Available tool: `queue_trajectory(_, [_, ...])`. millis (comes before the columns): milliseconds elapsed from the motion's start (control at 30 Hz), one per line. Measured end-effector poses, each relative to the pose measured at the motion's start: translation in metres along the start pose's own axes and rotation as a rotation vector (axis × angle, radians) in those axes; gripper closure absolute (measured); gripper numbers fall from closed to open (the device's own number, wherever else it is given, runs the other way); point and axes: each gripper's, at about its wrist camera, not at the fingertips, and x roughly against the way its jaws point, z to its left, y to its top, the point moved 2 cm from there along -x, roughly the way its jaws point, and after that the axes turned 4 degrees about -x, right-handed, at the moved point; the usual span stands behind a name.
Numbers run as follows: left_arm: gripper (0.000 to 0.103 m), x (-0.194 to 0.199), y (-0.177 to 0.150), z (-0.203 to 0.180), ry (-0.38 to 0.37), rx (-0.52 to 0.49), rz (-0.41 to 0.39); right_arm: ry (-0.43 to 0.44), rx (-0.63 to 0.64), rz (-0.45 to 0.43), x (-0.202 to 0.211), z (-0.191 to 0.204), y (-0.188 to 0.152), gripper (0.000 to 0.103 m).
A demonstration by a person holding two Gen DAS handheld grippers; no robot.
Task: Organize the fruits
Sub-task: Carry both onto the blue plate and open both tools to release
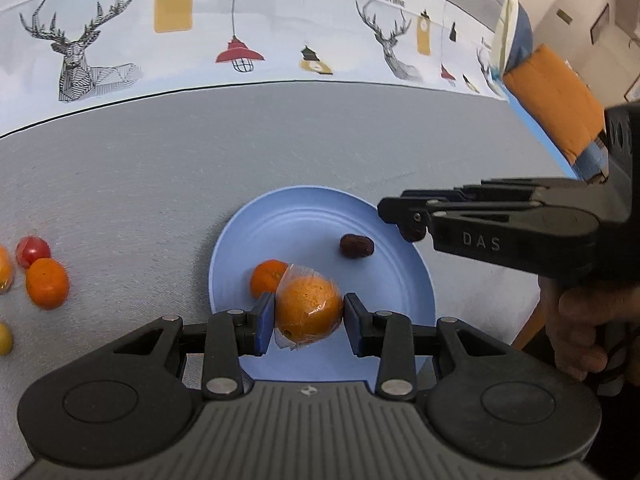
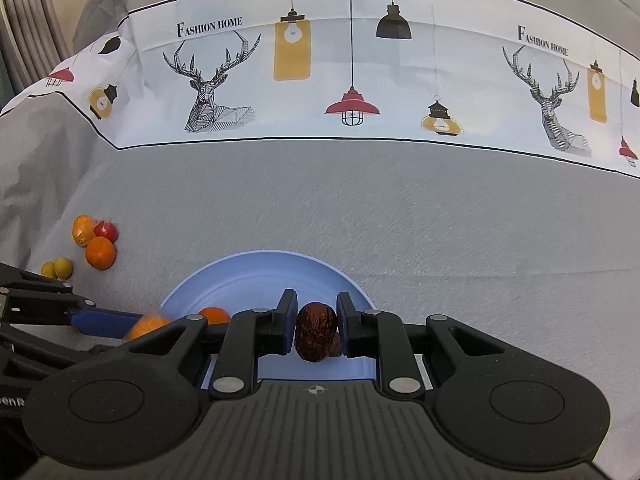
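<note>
My left gripper (image 1: 308,314) is shut on a plastic-wrapped orange (image 1: 310,306), held just above the near part of a blue plate (image 1: 304,228). On the plate lie a bare orange (image 1: 265,278) and a dark red date (image 1: 357,245). My right gripper (image 2: 317,322) is shut on a second wrinkled brown date (image 2: 315,330) over the blue plate (image 2: 248,280). In the left wrist view the right gripper (image 1: 400,220) reaches in from the right above the plate's rim. The right wrist view shows the left gripper's blue pad (image 2: 104,320) against the wrapped orange (image 2: 146,326).
Loose fruit lies on the grey cloth left of the plate: a bare orange (image 1: 47,283), a red tomato (image 1: 33,250) and two small yellow fruits (image 2: 56,268). A white band printed with deer and lamps runs behind. An orange cushion (image 1: 556,100) sits at the right.
</note>
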Motion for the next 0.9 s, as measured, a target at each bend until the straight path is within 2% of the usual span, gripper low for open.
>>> queue_trajectory(700, [0.062, -0.0016, 0.0003, -0.0064, -0.019, -0.026, 0.002, 0.001, 0.003, 0.004, 0.0000, 0.0002, 0.0013, 0.081])
queue_trajectory(800, [0.053, -0.0004, 0.0015, -0.0051, -0.041, -0.004, -0.005, 0.002, 0.000, 0.002, -0.0001, 0.0011, 0.0001, 0.080])
queue_trajectory(867, [0.048, 0.0006, 0.0017, -0.0048, -0.040, -0.003, -0.009, -0.012, -0.002, 0.005, -0.0009, 0.0011, -0.0008, 0.064])
queue_trajectory(900, [0.048, 0.0005, 0.0018, -0.0050, -0.038, -0.005, -0.008, -0.019, -0.005, 0.001, -0.0005, 0.0005, -0.0006, 0.049])
